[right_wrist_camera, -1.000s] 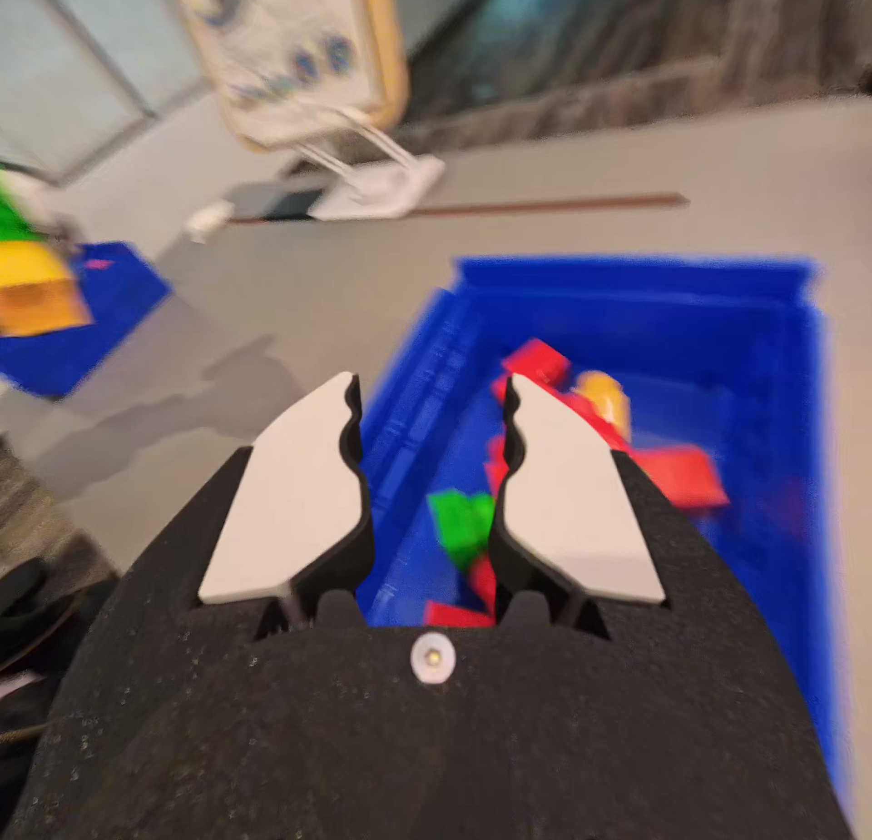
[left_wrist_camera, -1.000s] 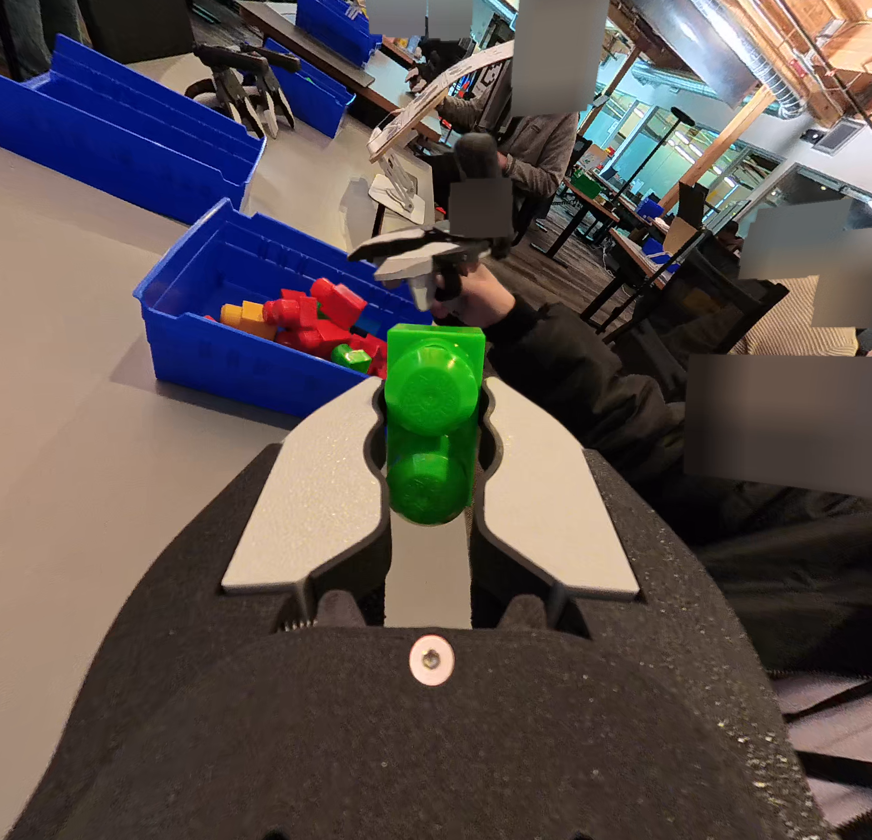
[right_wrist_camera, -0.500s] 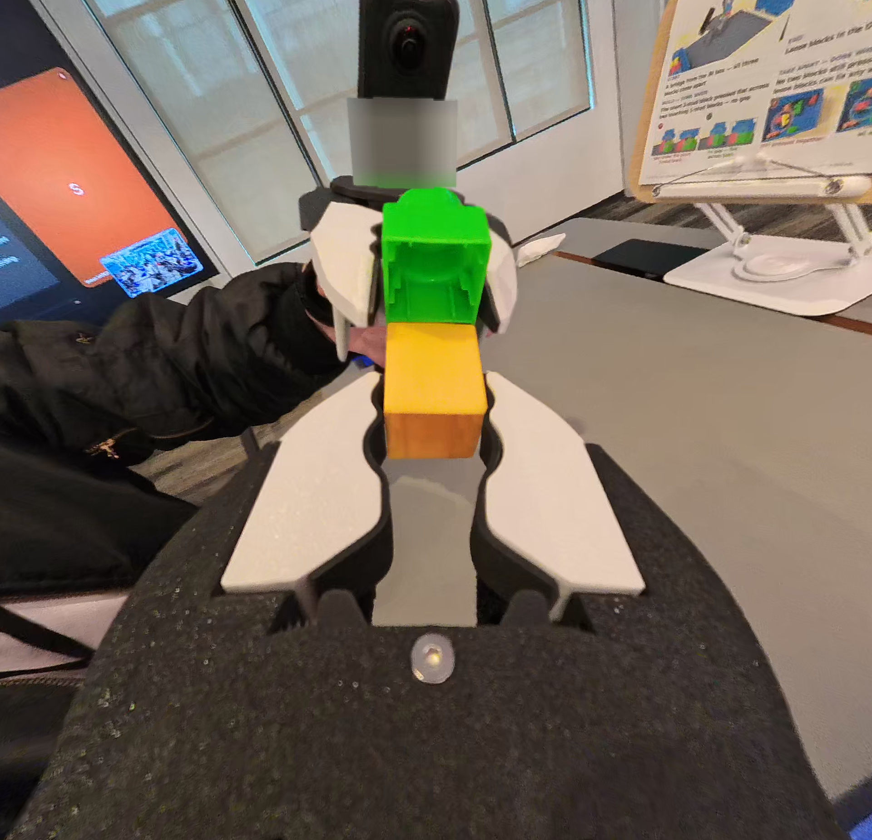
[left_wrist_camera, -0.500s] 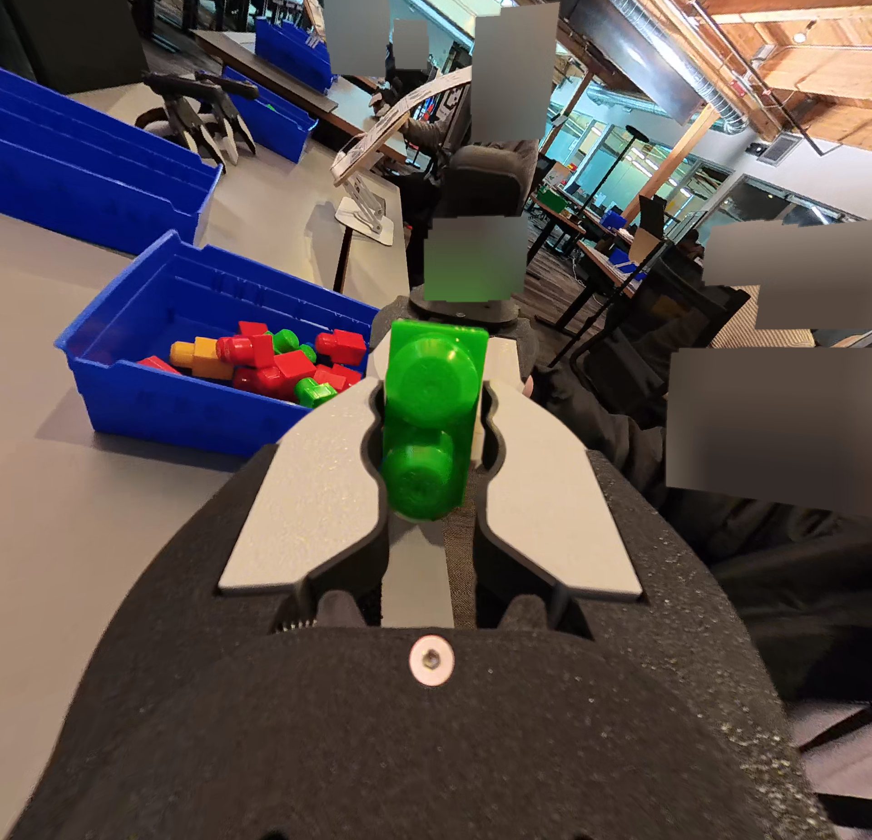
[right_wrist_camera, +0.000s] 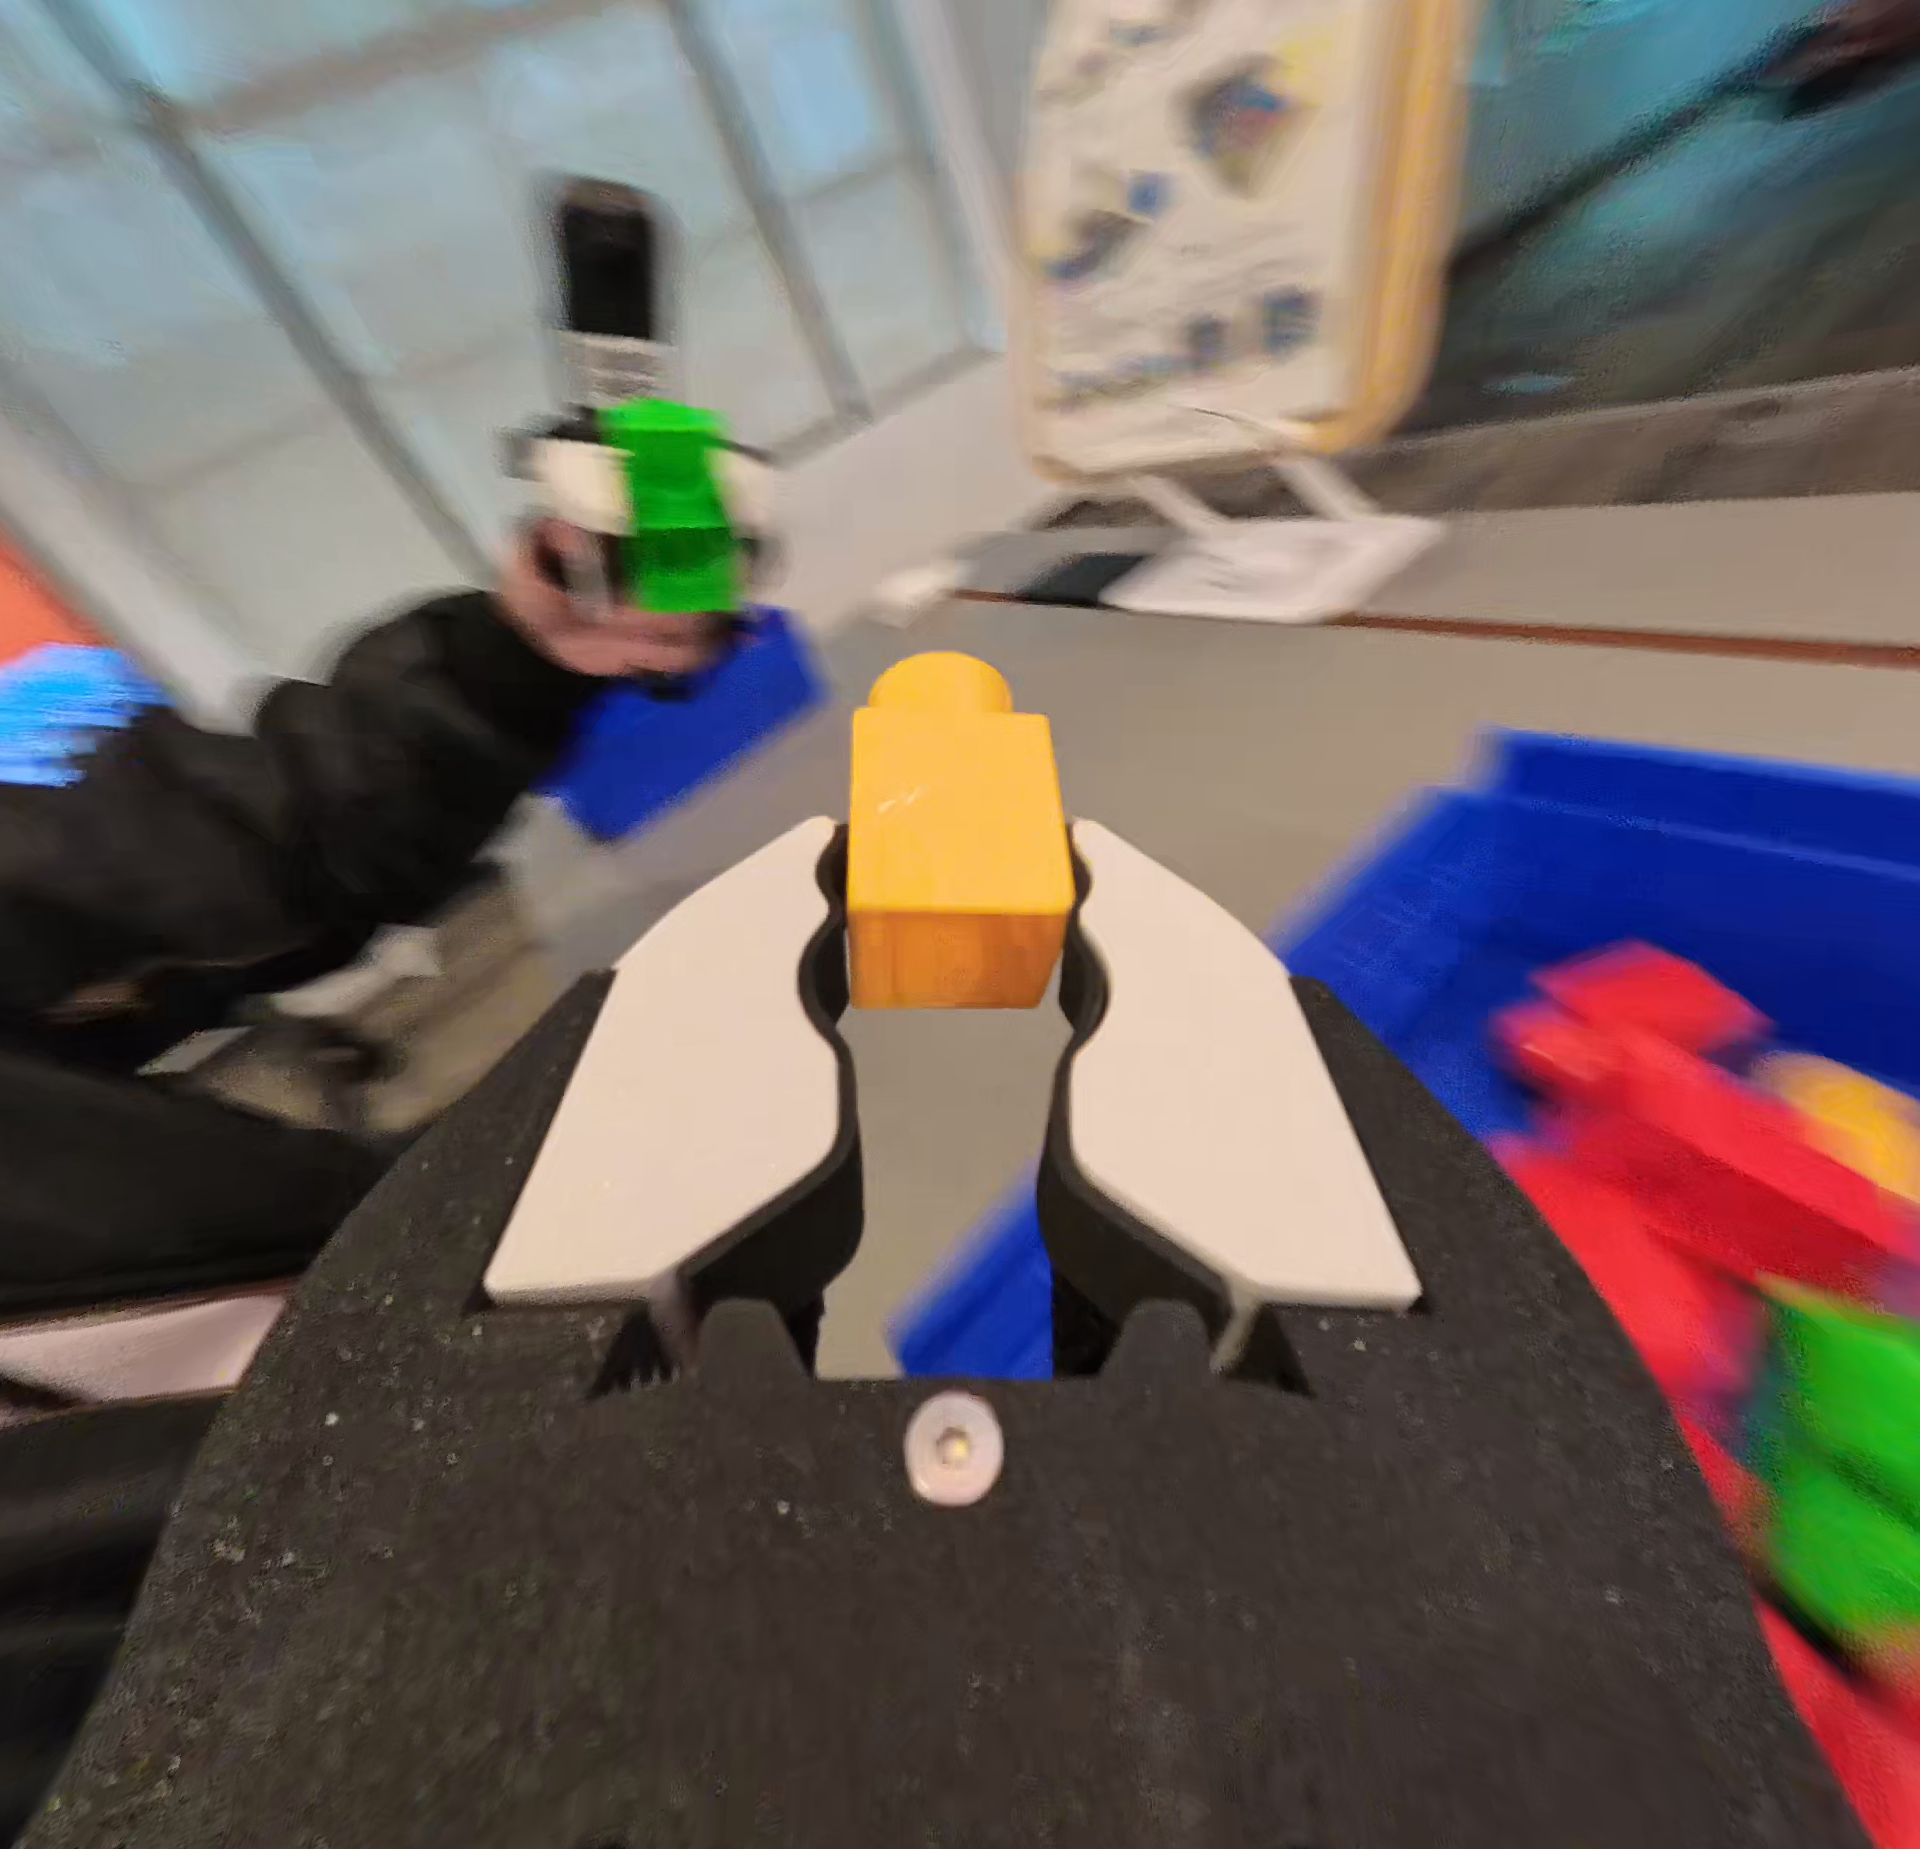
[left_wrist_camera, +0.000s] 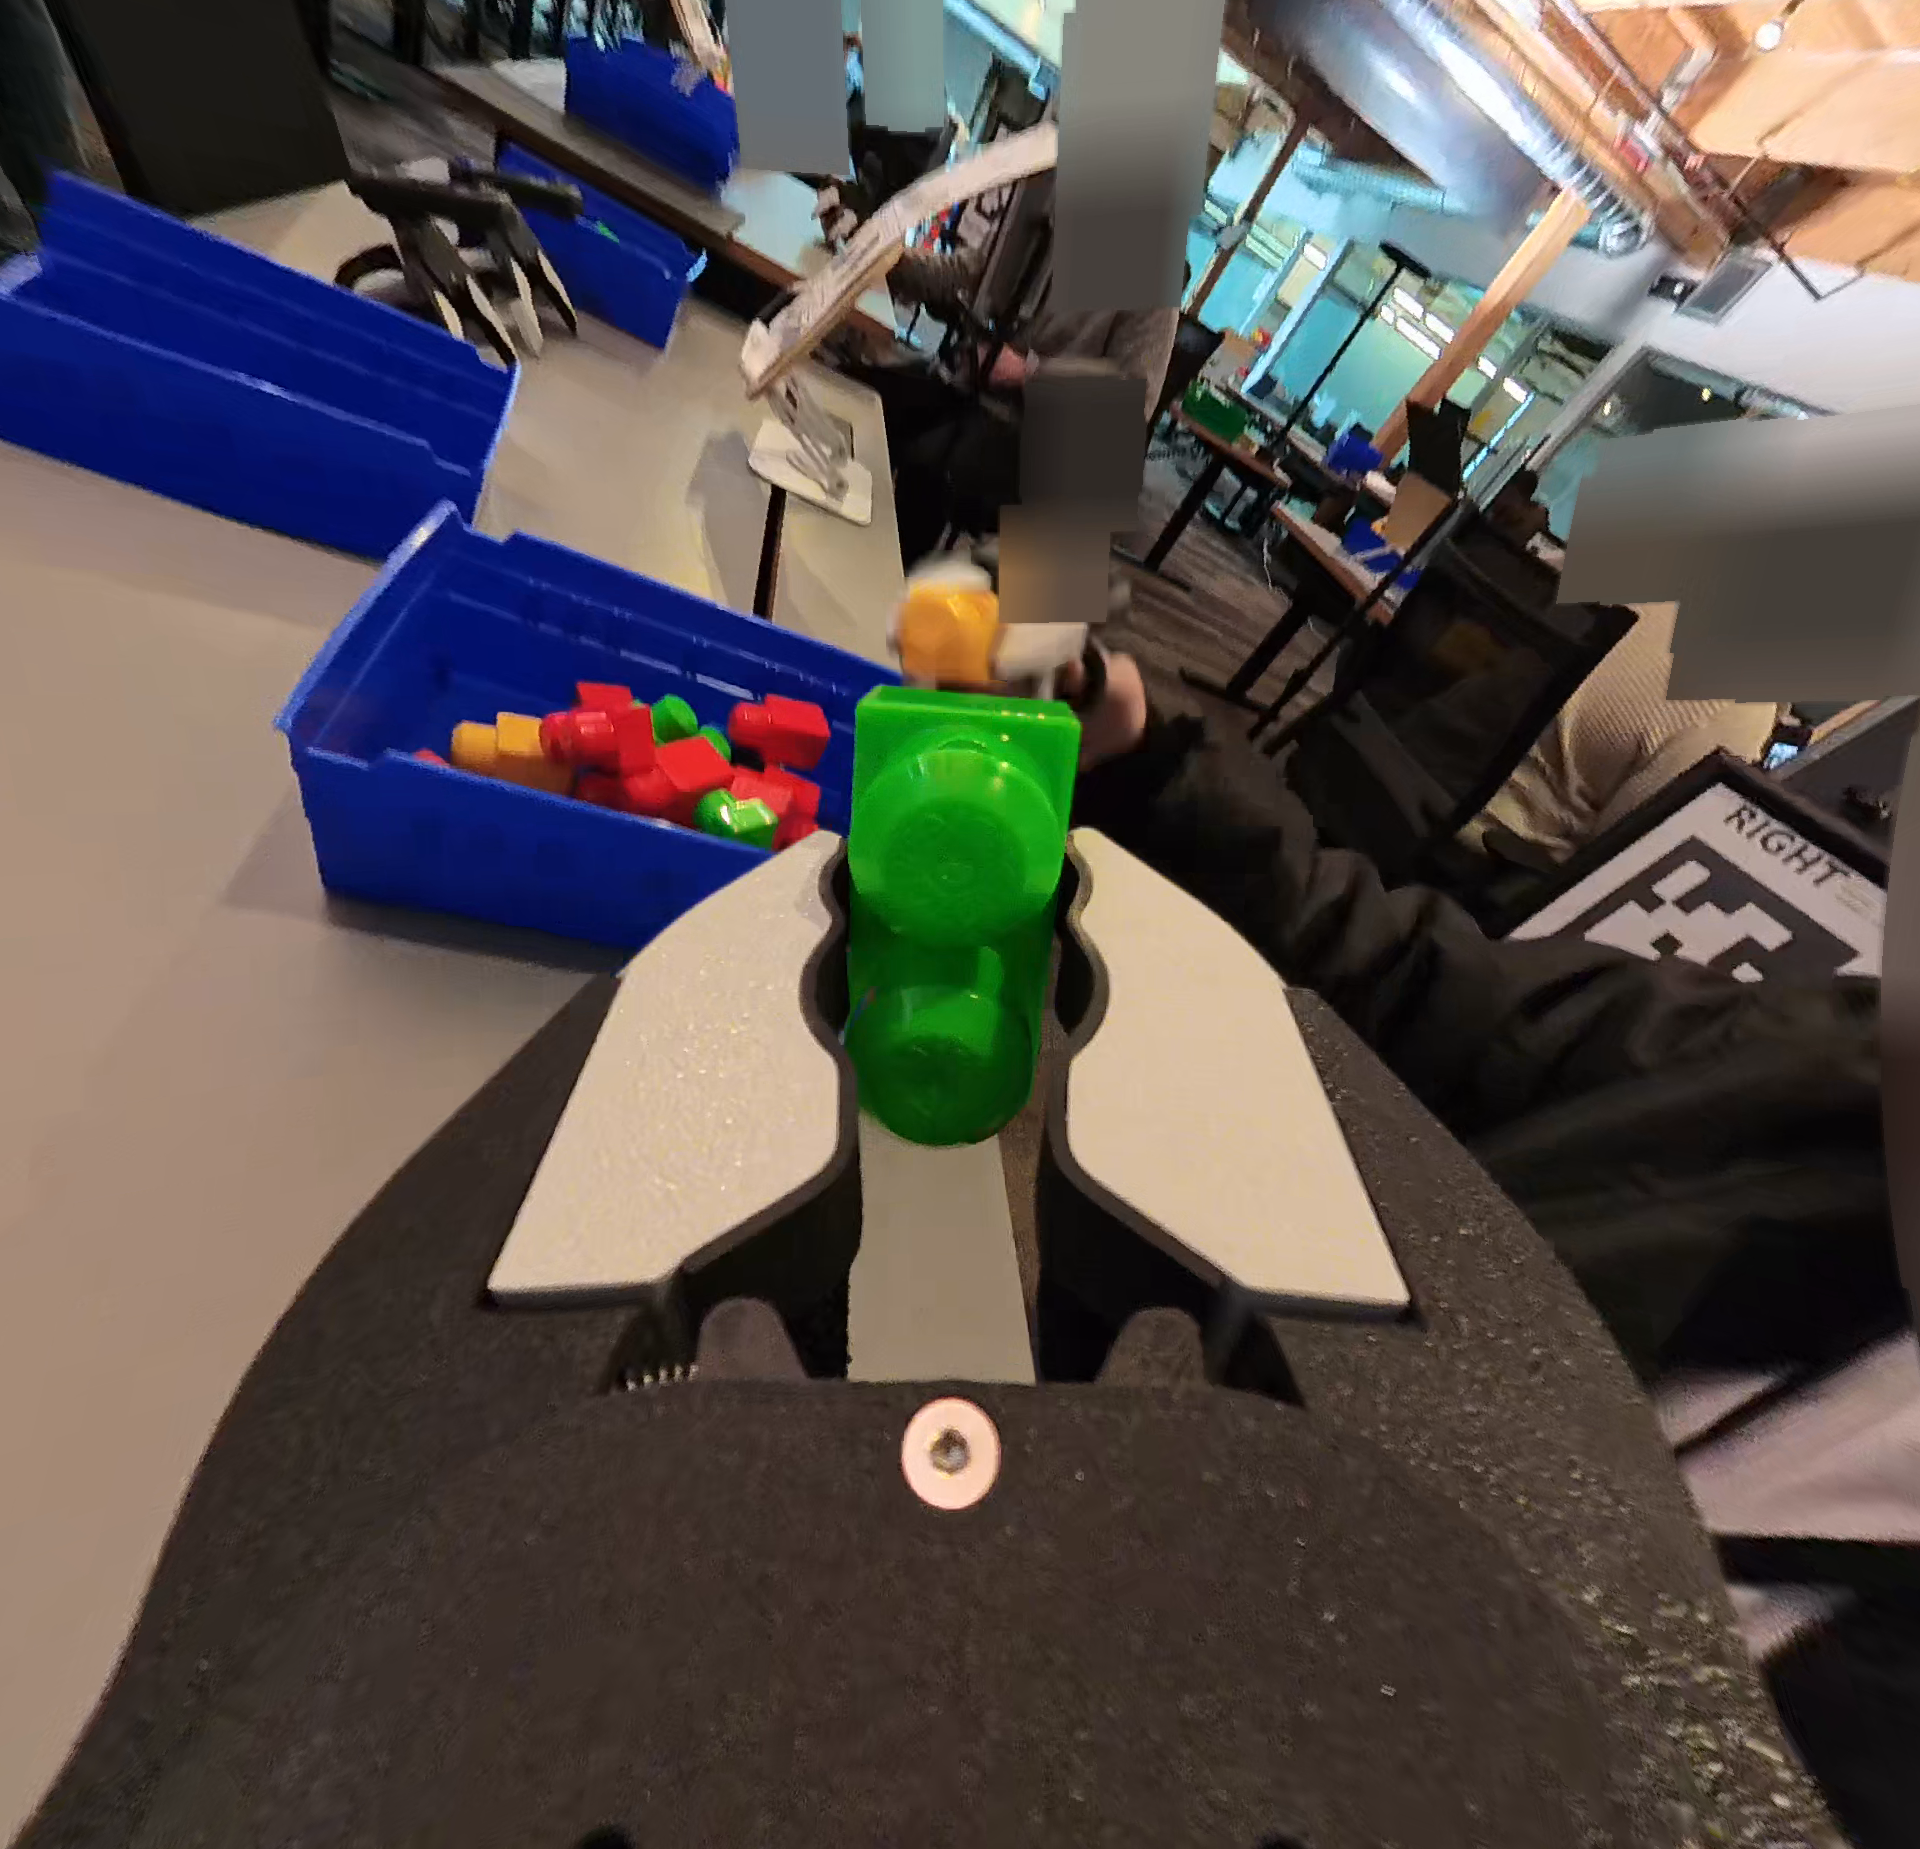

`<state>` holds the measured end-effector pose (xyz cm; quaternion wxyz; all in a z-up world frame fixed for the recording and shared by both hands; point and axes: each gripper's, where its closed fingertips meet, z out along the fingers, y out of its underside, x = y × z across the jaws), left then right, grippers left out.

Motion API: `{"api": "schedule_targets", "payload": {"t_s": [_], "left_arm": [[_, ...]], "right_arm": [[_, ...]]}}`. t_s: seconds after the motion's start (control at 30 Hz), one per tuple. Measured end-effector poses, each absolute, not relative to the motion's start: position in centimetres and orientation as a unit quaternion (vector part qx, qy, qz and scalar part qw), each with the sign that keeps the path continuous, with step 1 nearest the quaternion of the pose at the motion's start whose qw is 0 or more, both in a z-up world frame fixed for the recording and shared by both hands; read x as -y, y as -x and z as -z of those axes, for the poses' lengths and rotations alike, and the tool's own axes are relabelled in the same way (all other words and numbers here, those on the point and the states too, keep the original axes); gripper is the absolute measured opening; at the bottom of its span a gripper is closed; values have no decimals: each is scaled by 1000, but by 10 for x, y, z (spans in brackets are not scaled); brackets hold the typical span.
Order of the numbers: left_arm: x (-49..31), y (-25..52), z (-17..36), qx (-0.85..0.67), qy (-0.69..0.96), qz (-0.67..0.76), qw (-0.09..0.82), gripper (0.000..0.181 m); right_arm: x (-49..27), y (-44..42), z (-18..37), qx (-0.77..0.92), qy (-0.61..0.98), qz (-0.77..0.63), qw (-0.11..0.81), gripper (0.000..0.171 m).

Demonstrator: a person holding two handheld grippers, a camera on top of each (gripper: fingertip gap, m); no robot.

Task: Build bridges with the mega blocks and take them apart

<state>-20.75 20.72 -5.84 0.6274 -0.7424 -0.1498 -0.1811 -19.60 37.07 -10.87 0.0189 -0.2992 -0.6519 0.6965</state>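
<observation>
The grey surface (left_wrist_camera: 156, 864) carries a blue bin (left_wrist_camera: 499, 843) of loose red, green and yellow mega blocks; a second, longer blue bin stands farther back.

The left claw (left_wrist_camera: 951, 926) is clamped on a green block (left_wrist_camera: 951, 916), two studs facing the camera, held in the air beside the bin. The right claw (right_wrist_camera: 956, 895) is clamped on a yellow block (right_wrist_camera: 956, 864), single stud pointing away, held above the bin's near edge (right_wrist_camera: 1558, 864). The two blocks are apart.

The step in hand is probably returning the separated blocks. Recommended procedure:
- Bring each claw over the bin interior, not its wall.
- Lower close to the pile before releasing.
- Part the jaws fully, then withdraw straight back.
</observation>
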Motion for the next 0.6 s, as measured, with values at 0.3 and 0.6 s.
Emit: {"api": "schedule_targets", "payload": {"t_s": [0.3,0.6], "left_arm": [[-252,194,94,146,773,218,577,37],[-297,192,133,42,877,31,477,37]], "right_arm": [[-496,232,206,685,500,-512,139,54],[-388,199,130,644,399,-651,-47,56]]}}
